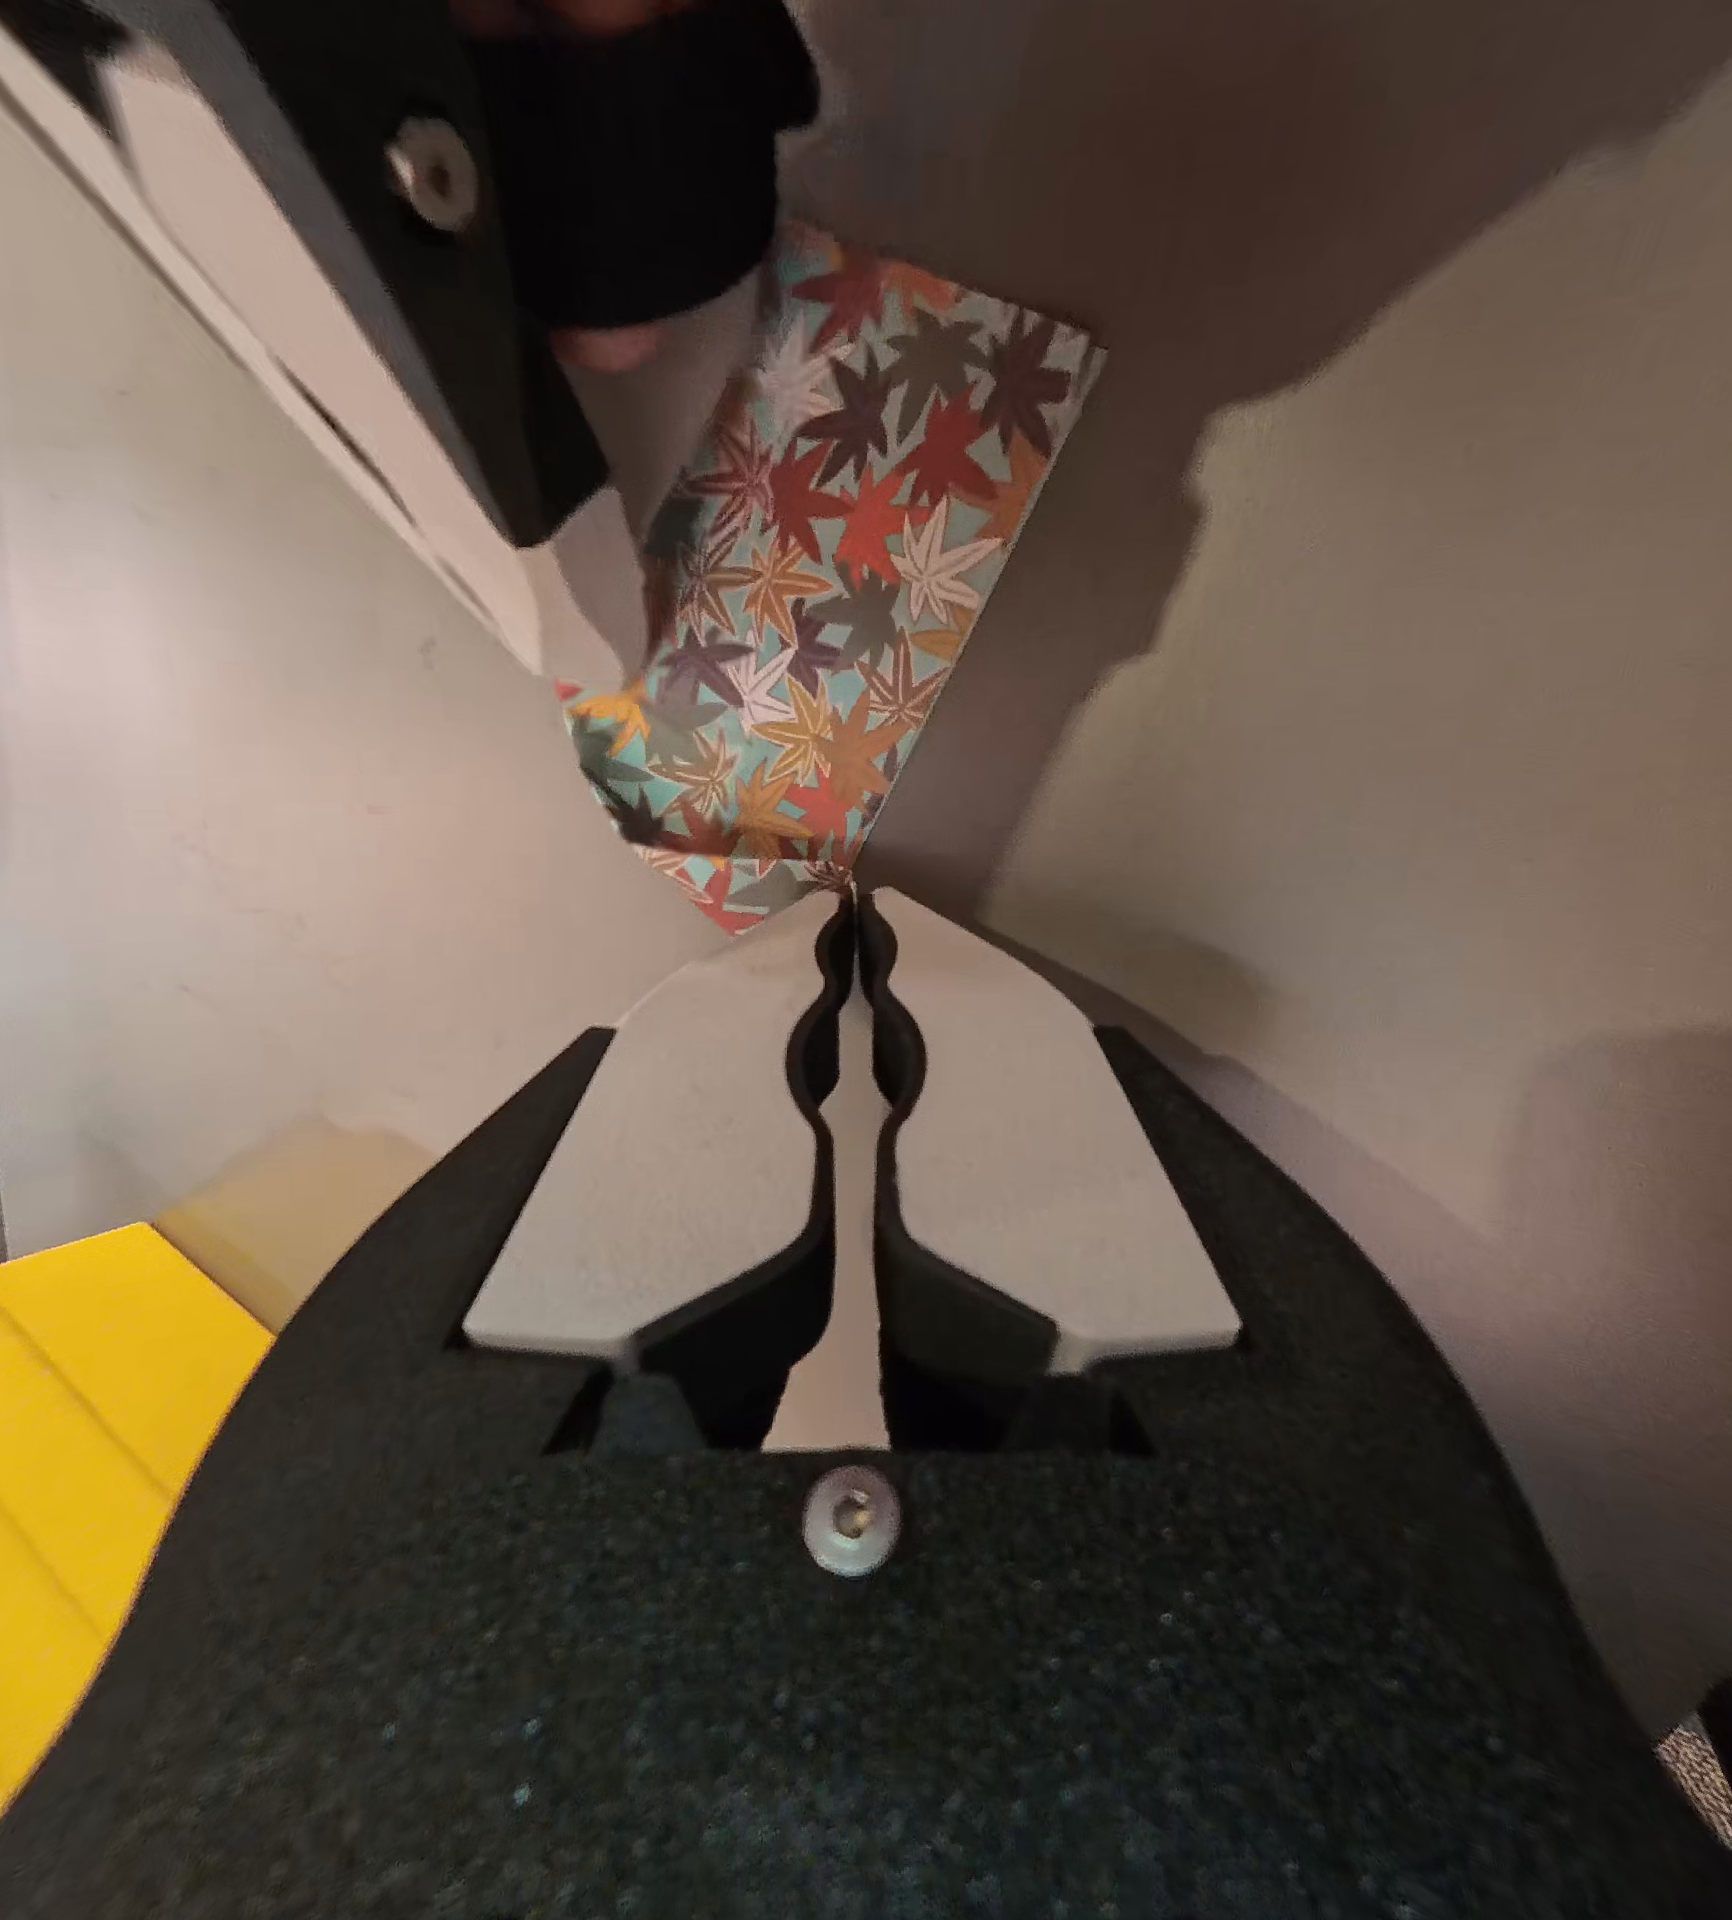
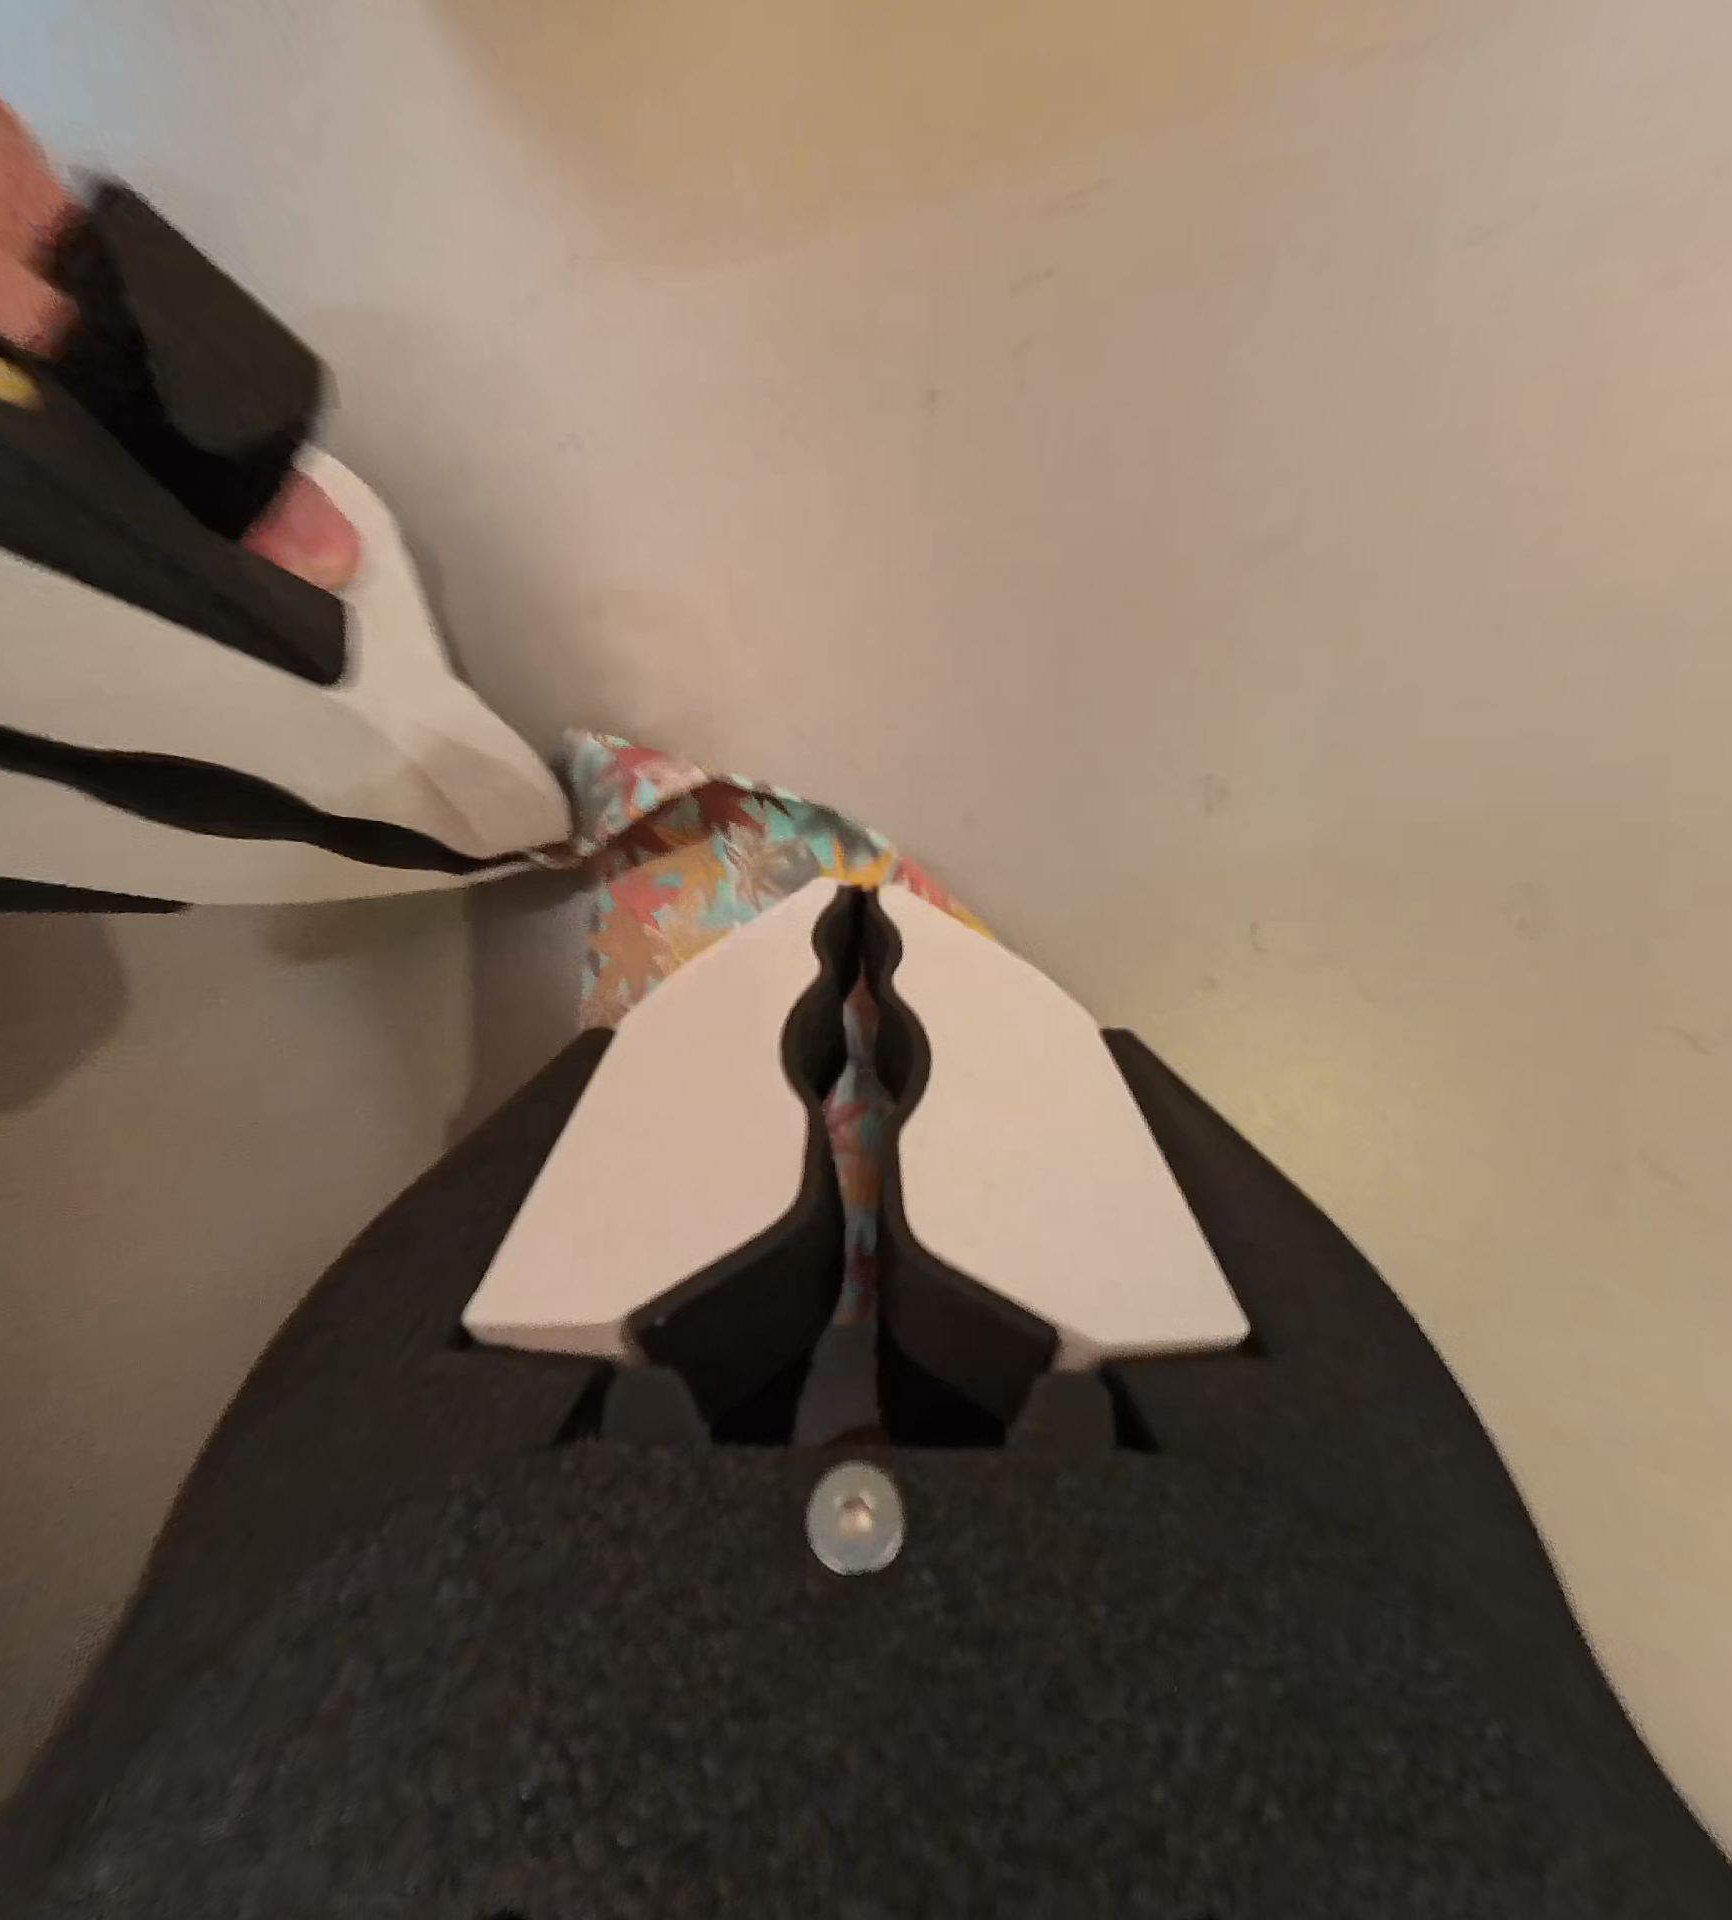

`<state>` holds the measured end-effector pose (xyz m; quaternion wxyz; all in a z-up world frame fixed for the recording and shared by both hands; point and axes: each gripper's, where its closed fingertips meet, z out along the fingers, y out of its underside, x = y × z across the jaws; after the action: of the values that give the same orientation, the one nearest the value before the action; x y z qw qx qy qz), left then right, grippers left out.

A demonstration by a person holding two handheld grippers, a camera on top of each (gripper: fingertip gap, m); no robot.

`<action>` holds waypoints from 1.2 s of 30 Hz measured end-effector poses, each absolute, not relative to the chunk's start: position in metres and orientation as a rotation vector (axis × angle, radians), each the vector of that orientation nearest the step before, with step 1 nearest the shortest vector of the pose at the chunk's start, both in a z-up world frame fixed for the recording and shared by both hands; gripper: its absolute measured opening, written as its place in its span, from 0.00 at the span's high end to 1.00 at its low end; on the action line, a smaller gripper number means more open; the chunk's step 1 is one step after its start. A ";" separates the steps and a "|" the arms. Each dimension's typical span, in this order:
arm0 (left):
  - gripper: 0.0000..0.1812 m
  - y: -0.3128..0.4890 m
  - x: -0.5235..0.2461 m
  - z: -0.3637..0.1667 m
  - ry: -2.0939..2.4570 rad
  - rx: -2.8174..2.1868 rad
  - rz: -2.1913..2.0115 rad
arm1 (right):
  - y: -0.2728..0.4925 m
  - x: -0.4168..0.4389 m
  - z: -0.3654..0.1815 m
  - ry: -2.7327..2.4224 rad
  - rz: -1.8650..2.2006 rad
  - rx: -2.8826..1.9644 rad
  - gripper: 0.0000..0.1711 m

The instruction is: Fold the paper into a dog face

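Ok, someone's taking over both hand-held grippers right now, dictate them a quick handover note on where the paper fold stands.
Left hand-held gripper: shut, pinching one corner of the leaf-patterned paper.
Right hand-held gripper: shut on the paper, which shows in the slot between its fingers.
The paper is held between the two grippers over the pale table, bent and partly creased.
Done: both grips are set and a fold is under way.
Left: no dog face shape is visible yet, so the folds remain.
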<state>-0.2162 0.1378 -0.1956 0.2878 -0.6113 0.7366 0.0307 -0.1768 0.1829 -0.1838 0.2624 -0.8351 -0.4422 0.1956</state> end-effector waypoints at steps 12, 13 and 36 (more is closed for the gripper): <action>1.00 0.137 -0.214 -0.196 1.970 -1.633 0.085 | 0.169 -0.204 -0.176 -1.380 0.663 -2.070 1.00; 1.00 0.137 -0.214 -0.196 1.969 -1.635 0.083 | 0.168 -0.202 -0.176 -1.390 0.650 -2.073 1.00; 1.00 0.137 -0.205 -0.197 2.017 -1.590 0.137 | 0.179 -0.195 -0.194 -1.278 0.496 -2.080 1.00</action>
<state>-0.2054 0.1372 -0.1965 0.2809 -0.5933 0.7526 0.0511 -0.1949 0.1786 -0.1942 0.3194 -0.7912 -0.4862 0.1888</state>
